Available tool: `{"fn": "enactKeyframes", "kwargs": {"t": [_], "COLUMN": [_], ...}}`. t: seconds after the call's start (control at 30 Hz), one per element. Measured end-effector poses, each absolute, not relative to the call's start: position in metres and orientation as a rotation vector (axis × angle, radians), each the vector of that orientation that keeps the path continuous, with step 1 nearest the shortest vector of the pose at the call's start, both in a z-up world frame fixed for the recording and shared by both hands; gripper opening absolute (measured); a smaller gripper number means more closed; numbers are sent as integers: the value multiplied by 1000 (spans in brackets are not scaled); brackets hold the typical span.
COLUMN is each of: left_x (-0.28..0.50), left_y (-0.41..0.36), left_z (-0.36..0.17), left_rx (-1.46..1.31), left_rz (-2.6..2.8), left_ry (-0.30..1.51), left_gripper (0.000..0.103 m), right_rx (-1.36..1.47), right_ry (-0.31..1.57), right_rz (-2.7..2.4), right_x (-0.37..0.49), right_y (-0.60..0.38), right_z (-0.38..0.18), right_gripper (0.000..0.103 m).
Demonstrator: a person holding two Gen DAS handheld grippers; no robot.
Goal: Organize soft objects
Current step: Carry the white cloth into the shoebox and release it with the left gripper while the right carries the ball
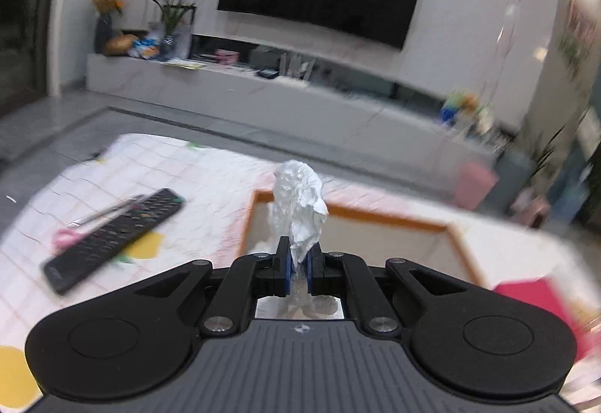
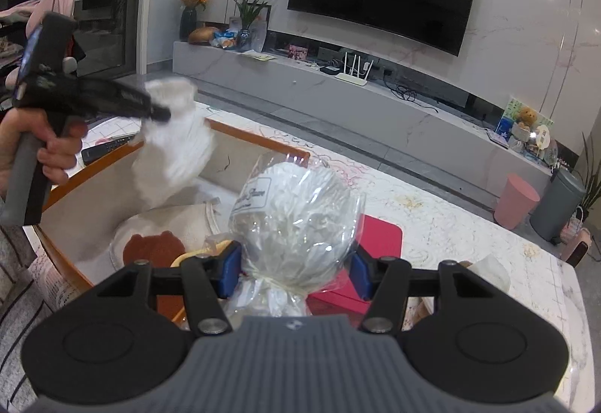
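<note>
My left gripper (image 1: 298, 268) is shut on a crumpled white cloth (image 1: 298, 204) and holds it up above a wooden-rimmed box (image 1: 390, 219). In the right wrist view the left gripper (image 2: 159, 112) holds the same white cloth (image 2: 172, 154), blurred, over the box (image 2: 255, 137). My right gripper (image 2: 295, 270) has its blue pads on both sides of a clear bag of white soft filling (image 2: 296, 214), tied at the neck, and holds it near the box's front. Inside the box lie a pale cushion with a brown bear shape (image 2: 154, 247).
A black remote (image 1: 112, 236) and pink-handled scissors (image 1: 65, 236) lie on the patterned tablecloth at the left. A red flat pad (image 2: 375, 236) lies right of the box. A TV console, pink bin (image 2: 516, 201) and grey bin (image 2: 557, 206) stand beyond the table.
</note>
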State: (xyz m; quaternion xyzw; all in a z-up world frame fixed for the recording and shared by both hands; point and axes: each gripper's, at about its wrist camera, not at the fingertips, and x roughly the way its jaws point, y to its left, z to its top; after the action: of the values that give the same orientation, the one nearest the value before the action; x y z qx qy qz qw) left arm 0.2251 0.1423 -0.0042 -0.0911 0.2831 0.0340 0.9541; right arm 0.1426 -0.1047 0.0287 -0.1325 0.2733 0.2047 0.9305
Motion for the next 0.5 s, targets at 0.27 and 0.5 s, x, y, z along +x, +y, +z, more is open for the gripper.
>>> {"fn": "enactKeyframes", "kwargs": {"t": [0.27, 0.5], "left_x": [224, 215], "left_y": [140, 134], "left_z": [-12, -7], "left_rx": [-162, -128], "left_rz": [106, 48], "left_ry": [686, 622], "left_gripper": [33, 83], "right_rx": [-269, -295], "right_ry": [528, 529], "right_rz": [415, 427], "right_x": [135, 134], "right_y": [-108, -101], "right_z": [41, 42], "right_gripper": [57, 57]}}
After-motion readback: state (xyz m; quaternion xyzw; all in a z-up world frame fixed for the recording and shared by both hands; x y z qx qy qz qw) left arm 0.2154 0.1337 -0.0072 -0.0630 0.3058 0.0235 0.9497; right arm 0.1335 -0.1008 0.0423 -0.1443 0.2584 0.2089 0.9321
